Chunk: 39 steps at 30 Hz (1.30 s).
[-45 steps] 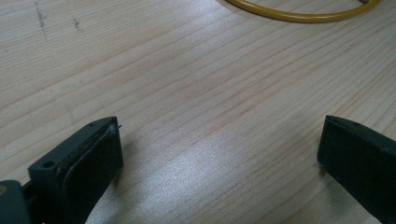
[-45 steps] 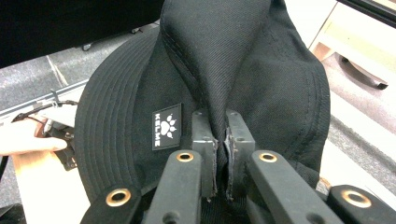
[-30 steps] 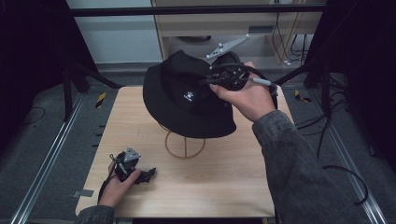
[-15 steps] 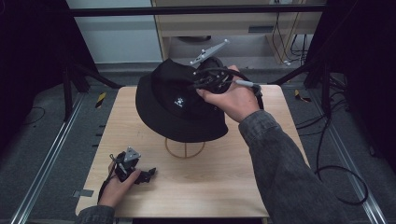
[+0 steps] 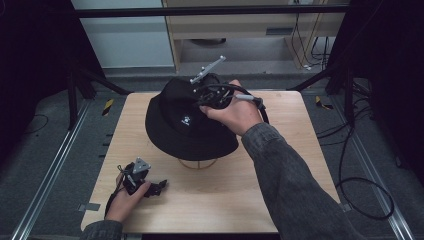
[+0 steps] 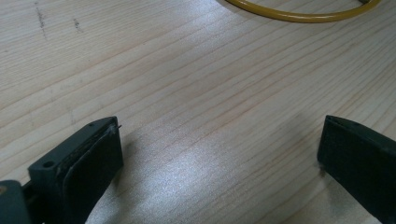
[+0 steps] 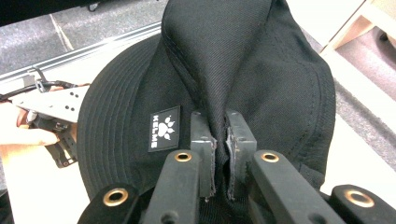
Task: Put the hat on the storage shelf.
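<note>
1. The right gripper (image 5: pixel 202 95) has its fingers (image 7: pixel 201 140) pinched tight on a fold of the black hat's (image 5: pixel 187 120) crown.
2. The hat sits over a yellow ring stand (image 5: pixel 197 163) at the surface's (image 5: pixel 280 190) centre.
3. The left gripper (image 5: pixel 155 188) rests at seven o'clock of the hat, fingers (image 6: pixel 91 156) spread wide with nothing between them.

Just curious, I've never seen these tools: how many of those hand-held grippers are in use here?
2. The left gripper rests open on the table near its front left corner. The right gripper is clamped on the black hat over the stand.
</note>
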{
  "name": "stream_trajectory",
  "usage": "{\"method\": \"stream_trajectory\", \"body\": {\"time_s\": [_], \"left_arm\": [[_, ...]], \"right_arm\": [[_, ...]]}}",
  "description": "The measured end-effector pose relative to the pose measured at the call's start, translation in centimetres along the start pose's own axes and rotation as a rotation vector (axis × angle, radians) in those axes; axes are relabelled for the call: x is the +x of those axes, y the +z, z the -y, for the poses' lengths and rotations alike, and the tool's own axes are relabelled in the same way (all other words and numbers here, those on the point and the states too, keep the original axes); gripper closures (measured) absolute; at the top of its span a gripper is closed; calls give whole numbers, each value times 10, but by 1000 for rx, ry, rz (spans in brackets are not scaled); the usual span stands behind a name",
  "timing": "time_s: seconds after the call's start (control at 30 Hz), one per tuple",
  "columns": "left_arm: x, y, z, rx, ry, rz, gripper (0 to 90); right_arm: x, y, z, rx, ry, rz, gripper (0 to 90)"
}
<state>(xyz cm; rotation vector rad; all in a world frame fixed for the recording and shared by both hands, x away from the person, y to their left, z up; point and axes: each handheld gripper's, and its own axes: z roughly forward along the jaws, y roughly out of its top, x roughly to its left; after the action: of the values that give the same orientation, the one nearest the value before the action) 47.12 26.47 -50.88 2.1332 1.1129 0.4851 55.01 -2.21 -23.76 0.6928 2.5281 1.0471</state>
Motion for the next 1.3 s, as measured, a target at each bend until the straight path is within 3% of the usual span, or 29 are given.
{"method": "stream_trajectory", "body": {"time_s": [0.2, 0.33, 0.63, 1.3], "left_arm": [[0, 0, 0, 0, 3, -2, 0], [0, 0, 0, 2, 3, -2, 0], [0, 0, 0, 1, 2, -2, 0], [0, 0, 0, -2, 1, -5, 0]], "right_arm": [[0, 3, 3, -8, 6, -9, 814], [1, 4, 5, -9, 8, -14, 712], [4, 1, 8, -32, 15, -19, 598], [6, -13, 10, -77, 59, -33, 479]]}}
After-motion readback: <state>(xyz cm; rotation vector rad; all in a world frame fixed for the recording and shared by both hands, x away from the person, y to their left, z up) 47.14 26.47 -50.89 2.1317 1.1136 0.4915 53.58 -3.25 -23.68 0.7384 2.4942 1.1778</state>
